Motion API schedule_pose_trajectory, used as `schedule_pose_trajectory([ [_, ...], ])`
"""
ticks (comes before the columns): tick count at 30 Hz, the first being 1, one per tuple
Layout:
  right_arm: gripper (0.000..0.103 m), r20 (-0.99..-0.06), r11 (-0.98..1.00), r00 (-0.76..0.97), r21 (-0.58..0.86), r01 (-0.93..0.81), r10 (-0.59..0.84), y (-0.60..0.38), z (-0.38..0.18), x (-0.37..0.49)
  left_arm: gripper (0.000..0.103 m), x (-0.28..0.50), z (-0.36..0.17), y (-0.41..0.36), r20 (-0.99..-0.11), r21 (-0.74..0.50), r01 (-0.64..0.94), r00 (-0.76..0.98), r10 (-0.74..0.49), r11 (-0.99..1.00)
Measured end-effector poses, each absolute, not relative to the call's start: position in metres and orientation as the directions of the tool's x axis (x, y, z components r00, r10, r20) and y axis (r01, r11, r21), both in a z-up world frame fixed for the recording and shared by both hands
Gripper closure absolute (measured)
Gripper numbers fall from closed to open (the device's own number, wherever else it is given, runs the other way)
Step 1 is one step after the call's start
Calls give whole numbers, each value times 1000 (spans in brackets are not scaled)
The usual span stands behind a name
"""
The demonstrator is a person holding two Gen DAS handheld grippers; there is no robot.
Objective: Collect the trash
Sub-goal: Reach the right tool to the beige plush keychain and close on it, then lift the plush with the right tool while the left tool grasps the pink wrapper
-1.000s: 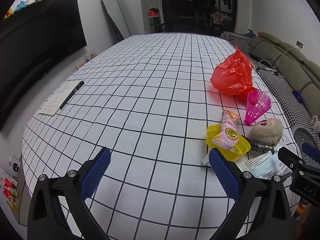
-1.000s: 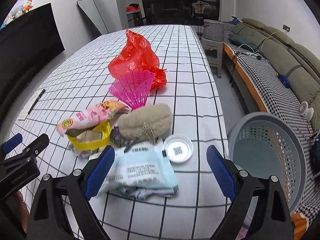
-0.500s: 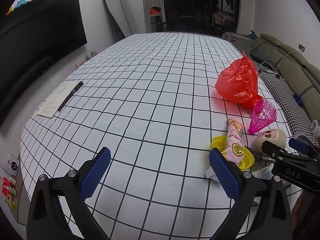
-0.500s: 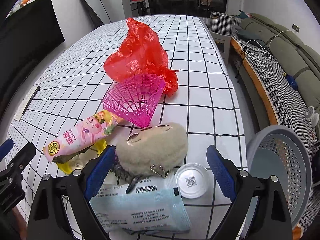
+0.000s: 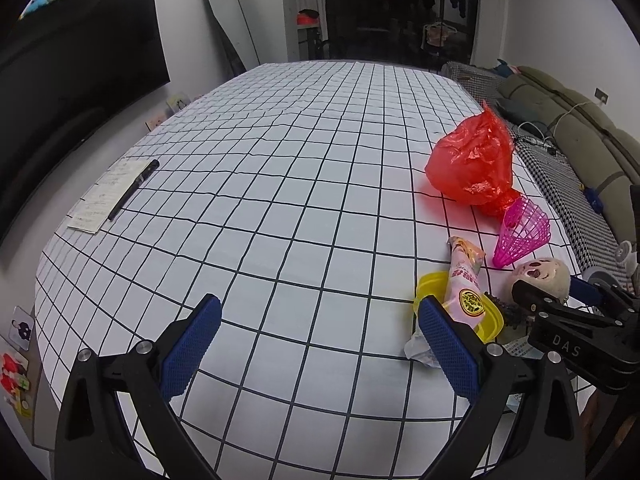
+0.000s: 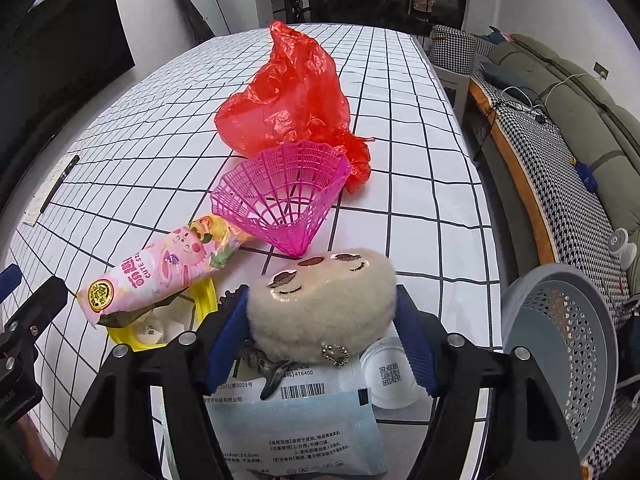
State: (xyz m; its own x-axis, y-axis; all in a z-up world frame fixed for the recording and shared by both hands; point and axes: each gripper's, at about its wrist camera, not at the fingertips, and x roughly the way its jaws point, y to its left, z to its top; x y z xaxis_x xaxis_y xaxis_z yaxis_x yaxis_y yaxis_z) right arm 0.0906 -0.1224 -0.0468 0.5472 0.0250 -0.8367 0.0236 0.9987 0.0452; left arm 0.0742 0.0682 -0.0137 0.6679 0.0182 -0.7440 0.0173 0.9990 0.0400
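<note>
Plush toy [image 6: 320, 304] pinched between right claw [image 6: 320, 336] pads, beside grey basket [image 6: 560, 344]; left claw [image 5: 320, 348] spread wide over worktop [image 5: 304, 208].

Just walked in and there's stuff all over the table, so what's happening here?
A person is clearing trash with two handheld tools. The right tool has its blue pads on either side of the beige fluffy plush pouch with a stitched face, which lies on a pale blue sealed packet. The left tool hangs open over the checked tablecloth. A grey perforated bin stands at the right table edge.
</note>
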Motion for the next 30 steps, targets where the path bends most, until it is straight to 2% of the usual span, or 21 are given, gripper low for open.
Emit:
schedule_pose_trajectory([
  [15, 38, -752, 983, 654, 168, 70, 82, -165, 0, 54, 6, 83, -9, 36, -756, 10, 105, 652, -61, 994],
  [30, 38, -755, 966, 646, 237, 105, 115, -197, -14, 38, 6, 113, -38, -8, -827, 31, 202, 556, -89, 979],
])
